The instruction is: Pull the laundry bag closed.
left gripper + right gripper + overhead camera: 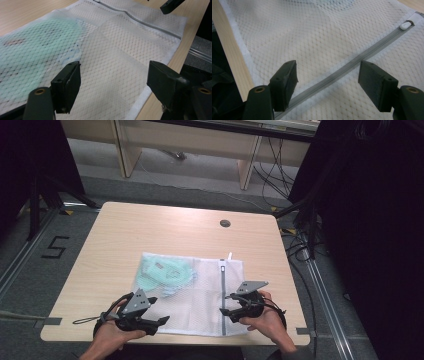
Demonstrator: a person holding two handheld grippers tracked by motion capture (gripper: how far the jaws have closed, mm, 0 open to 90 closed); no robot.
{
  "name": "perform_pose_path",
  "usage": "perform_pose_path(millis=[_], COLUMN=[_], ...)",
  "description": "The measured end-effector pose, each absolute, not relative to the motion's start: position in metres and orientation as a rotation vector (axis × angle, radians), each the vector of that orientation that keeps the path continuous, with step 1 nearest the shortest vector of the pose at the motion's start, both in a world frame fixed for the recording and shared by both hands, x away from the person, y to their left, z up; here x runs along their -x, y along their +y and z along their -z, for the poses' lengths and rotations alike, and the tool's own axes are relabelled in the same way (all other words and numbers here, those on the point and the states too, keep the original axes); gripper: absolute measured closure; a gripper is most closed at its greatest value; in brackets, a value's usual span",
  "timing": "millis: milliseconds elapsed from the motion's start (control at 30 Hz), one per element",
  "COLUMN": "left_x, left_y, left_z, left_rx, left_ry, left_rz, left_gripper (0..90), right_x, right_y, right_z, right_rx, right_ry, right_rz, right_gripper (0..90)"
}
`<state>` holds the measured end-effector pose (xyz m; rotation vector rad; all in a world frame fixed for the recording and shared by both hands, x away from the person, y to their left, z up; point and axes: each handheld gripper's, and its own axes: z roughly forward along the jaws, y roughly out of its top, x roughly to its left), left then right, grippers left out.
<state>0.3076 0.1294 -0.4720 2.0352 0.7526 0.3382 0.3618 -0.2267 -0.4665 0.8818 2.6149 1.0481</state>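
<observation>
White mesh bag (200, 295) lies flat at the table's (150, 227) 6 o'clock edge — green item (165, 272) inside, toward 10 o'clock. Left gripper (162, 320) jaws wide apart over the bag's near corner, gripping nothing. Right gripper (225, 311) jaws wide, straddling the grey zipper (342, 71) — nothing held.

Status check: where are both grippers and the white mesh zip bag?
Left gripper open, over the bag's near edge. Right gripper open, jaws straddling the grey zipper. White mesh laundry bag flat on the wooden table, mint-green item inside. Nothing in the way.
</observation>
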Motion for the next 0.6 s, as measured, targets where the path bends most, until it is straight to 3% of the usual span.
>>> perform_pose_path(millis=[600], left_x=[-0.304], left_y=[0.134], left_z=[0.471], left_rx=[-2.035], left_ry=[0.786], left_rz=[-0.350], left_gripper=[25.6], right_x=[-0.348], right_y=[-0.232], right_z=[0.469], right_rx=[-0.907], right_ry=[2.632], right_rz=[-1.001], right_gripper=[29.4])
